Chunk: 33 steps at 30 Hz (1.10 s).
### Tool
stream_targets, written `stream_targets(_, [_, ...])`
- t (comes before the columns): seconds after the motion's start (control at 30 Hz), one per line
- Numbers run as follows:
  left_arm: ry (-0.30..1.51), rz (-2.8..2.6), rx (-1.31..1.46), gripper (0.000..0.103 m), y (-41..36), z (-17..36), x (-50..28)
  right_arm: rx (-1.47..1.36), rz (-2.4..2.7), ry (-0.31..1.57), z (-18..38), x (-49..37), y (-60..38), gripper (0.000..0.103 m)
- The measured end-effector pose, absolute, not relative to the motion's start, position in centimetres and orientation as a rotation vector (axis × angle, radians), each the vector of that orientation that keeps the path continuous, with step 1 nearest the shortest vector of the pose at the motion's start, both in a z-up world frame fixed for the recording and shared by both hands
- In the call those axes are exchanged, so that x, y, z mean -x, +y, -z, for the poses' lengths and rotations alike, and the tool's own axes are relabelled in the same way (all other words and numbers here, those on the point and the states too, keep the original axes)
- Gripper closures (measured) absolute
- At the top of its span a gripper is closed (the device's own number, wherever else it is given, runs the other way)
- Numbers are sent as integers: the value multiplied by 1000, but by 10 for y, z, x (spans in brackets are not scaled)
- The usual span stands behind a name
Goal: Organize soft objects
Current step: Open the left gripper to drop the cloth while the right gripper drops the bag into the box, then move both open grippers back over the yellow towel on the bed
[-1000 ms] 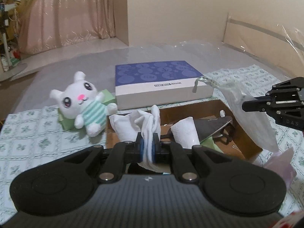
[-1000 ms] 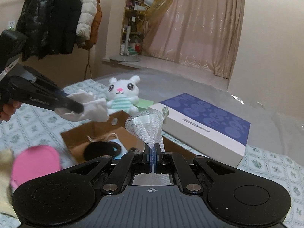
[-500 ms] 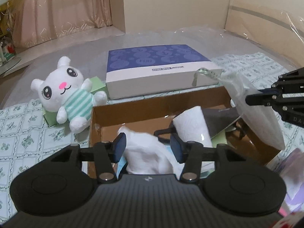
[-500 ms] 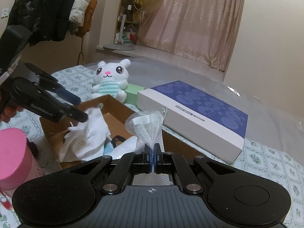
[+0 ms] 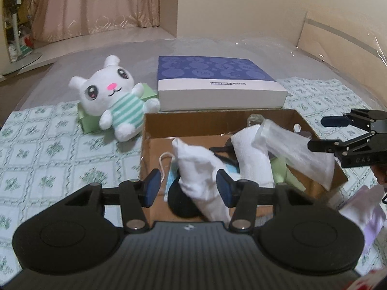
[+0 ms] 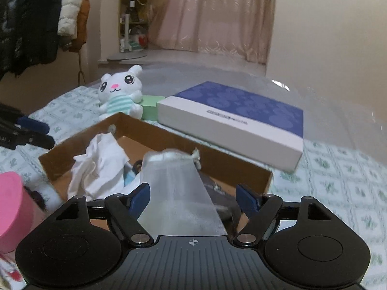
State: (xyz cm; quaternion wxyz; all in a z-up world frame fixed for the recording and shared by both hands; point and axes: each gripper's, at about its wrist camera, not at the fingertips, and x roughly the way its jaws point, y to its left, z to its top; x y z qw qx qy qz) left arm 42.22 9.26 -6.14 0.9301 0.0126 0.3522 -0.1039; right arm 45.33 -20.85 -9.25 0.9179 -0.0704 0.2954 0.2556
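Observation:
An open cardboard box (image 5: 212, 118) (image 6: 169, 133) holds soft items. My left gripper (image 5: 188, 188) is open over its near end. A white cloth (image 5: 198, 166) (image 6: 101, 164) lies in the box between the left fingers, and the pads do not press on it. My right gripper (image 6: 193, 194) (image 5: 319, 133) hangs over the box's right side, its jaws opening. A translucent mesh bag (image 6: 176, 193) (image 5: 297, 149) slopes down between them, free of the pads, onto a rolled white cloth (image 5: 251, 154).
A white plush bunny (image 5: 108, 101) (image 6: 121, 91) leans on a green box (image 5: 145, 94) left of the cardboard box. A blue-and-white flat box (image 5: 212, 79) (image 6: 229, 116) lies behind it. A pink object (image 6: 12, 212) stands at the near left. All rest on a patterned bedcover.
The left jaws opened and dropped the white cloth into the box. The right jaws, shut on the mesh bag before, now stand wide and the bag has sagged into the box. Both grippers came lower.

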Motion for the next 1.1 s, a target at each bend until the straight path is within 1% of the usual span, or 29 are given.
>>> stream_targets(0.27, [712, 174, 56, 55, 109, 41, -369, 22, -510, 616, 72, -406, -235, 26])
stream_targets(0.67, [684, 130, 145, 55, 115, 5, -275, -110, -508, 579, 33, -305, -246, 26])
stream_targets(1.1, [684, 98, 180, 55, 108, 2, -165, -210, -519, 603, 24, -203, -233, 26])
